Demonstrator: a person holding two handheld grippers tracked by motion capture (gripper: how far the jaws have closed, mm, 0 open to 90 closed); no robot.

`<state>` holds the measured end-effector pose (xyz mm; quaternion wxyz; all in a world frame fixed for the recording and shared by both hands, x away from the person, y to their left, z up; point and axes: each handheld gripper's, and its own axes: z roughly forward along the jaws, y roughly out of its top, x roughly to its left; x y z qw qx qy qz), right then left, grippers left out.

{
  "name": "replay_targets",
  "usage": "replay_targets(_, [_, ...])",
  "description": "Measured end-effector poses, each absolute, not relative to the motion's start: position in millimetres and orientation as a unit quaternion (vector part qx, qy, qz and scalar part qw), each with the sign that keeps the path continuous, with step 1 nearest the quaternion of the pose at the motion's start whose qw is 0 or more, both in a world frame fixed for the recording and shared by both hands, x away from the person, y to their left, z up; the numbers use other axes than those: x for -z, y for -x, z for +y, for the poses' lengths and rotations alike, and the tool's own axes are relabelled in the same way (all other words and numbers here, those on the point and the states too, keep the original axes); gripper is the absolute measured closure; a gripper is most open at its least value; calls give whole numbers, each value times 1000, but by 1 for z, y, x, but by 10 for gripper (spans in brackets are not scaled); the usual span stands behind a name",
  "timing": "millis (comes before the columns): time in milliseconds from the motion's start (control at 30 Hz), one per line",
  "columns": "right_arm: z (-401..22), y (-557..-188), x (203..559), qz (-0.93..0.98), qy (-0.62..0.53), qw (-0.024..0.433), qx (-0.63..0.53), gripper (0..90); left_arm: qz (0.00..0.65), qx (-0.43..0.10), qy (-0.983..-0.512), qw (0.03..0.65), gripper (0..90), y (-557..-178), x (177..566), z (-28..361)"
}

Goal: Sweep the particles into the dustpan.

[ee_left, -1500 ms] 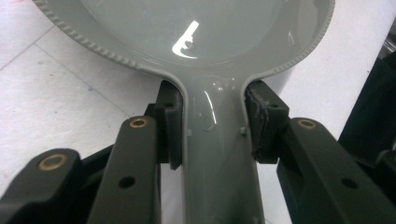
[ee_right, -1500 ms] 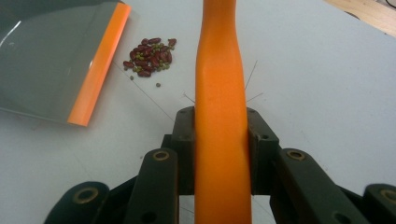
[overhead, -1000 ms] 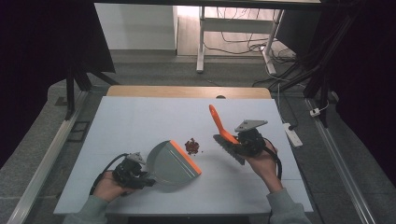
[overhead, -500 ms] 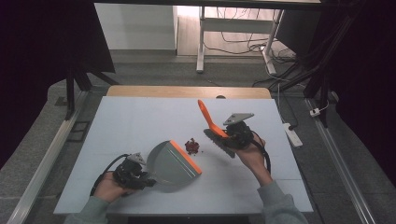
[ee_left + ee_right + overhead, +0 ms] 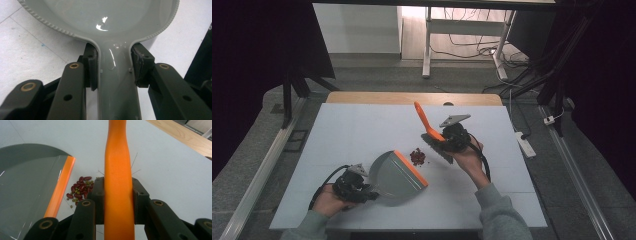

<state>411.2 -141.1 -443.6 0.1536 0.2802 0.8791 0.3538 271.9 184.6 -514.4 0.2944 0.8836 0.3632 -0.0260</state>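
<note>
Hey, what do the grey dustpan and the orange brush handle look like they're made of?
The grey dustpan looks like glossy moulded plastic: light glints off its smooth pan and its rim is ribbed. The orange brush handle looks like smooth, matte plastic, evenly coloured, though that is less certain.

No legible text, label, brand, number or sign appears on any surface in the high view or either gripper view.

Grey dustpan with orange lip, flat on the table at lower centre-left, mouth facing upper right. Small pile of red and green beans just beyond the lip. Orange-handled brush tilted right of the pile, bristles down.
</note>
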Motion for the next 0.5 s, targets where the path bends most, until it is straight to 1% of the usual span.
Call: replay_targets(500, [-120,-432,461,889,-282,151,-327,708,363,27,-883,295,615,-272,514,185])
